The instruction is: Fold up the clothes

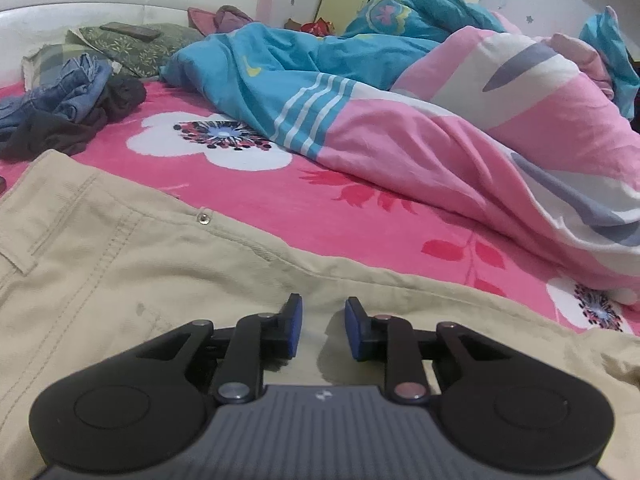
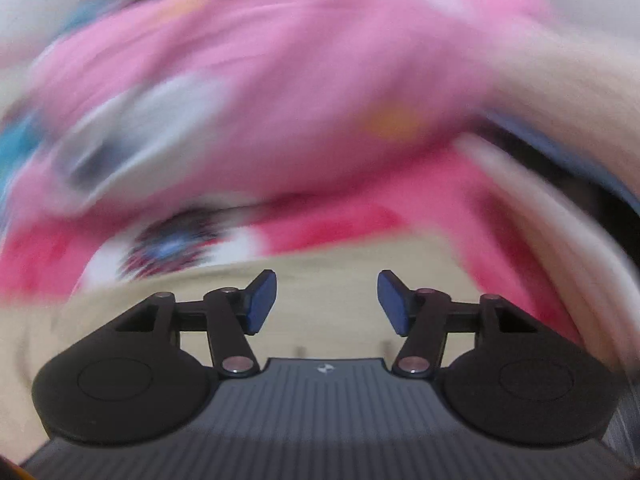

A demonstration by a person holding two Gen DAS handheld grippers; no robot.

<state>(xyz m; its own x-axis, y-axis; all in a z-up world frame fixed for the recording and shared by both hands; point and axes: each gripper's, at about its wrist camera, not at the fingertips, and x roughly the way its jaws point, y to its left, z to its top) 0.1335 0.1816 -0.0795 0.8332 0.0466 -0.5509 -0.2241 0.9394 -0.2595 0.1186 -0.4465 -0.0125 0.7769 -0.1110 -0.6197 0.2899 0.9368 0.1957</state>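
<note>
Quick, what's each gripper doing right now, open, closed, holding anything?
Left gripper: open, narrow gap, nothing held, over the beige cotton trousers.
Right gripper: open wide, nothing held.

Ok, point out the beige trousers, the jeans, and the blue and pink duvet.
beige trousers (image 1: 120,280), left wrist view, seat panel.
jeans (image 1: 68,88), left wrist view, crumpled middle.
duvet (image 1: 400,136), left wrist view, pink fold.

No readable words, numbers or brand names appear in either view. The only sign is a small pale emblem, too small to make out, on the ribbed grey body of the left gripper, just behind its blue pads; a matching emblem sits in the same place on the right gripper.
</note>
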